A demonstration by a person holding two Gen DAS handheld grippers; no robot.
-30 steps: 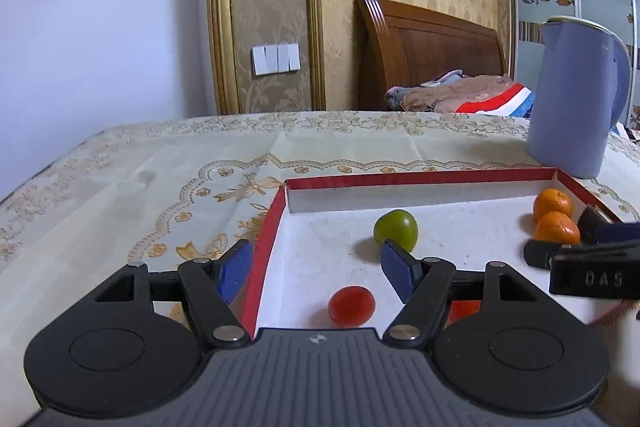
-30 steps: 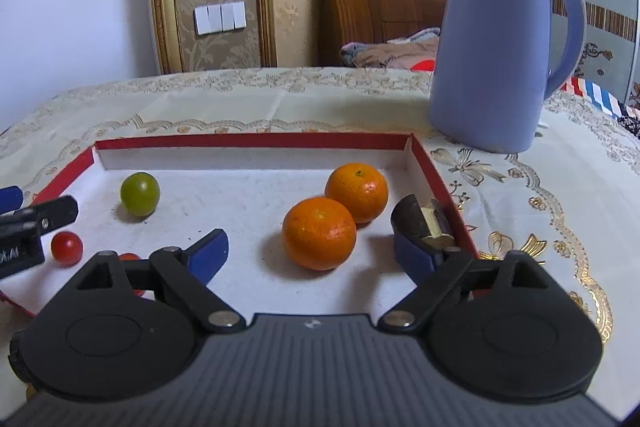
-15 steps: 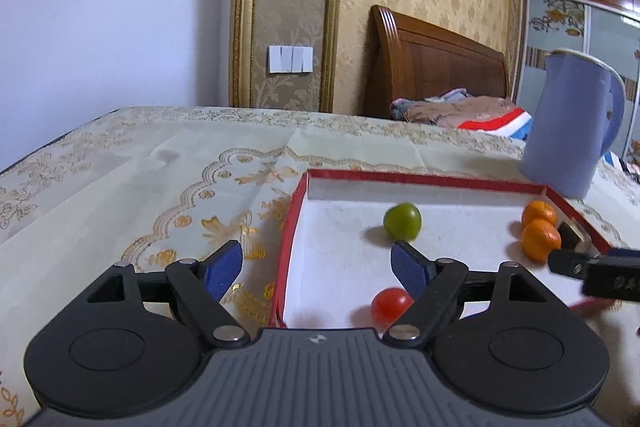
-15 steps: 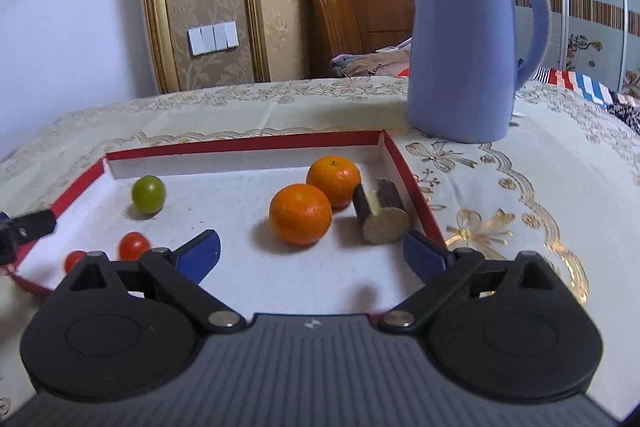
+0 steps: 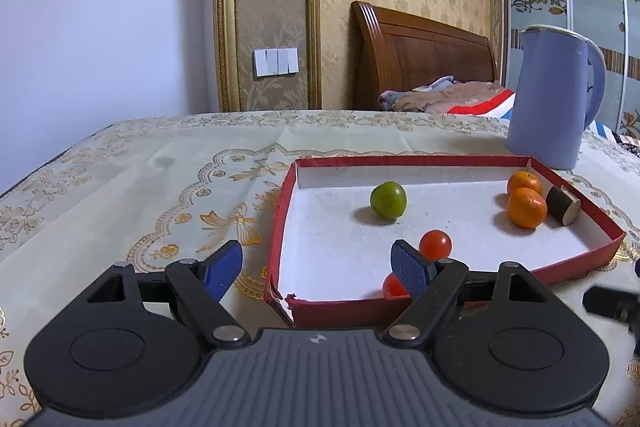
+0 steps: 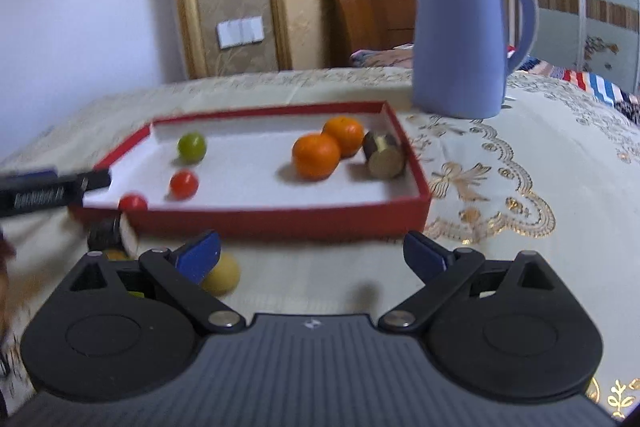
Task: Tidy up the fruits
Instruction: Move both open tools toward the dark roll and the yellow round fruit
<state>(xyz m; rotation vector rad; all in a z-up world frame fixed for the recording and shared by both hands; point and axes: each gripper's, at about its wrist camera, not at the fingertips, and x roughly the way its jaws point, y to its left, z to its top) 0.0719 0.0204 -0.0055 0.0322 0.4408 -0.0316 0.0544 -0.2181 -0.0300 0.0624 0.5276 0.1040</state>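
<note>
I have both grippers empty with jaws spread wide. Ahead of my left gripper, the red tray holds a green fruit, two oranges and two cherry tomatoes; one tomato sits just past the right fingertip, almost hidden behind it. My right gripper hangs short of the tray's near wall, with a yellowish fruit on the tablecloth just behind its left finger. My worry: that round fruit may roll off if I nudge it while closing. The tray's near left corner looks torn, so bumping it could shift everything. The right view is blurred, so my aim is uncertain.
</note>
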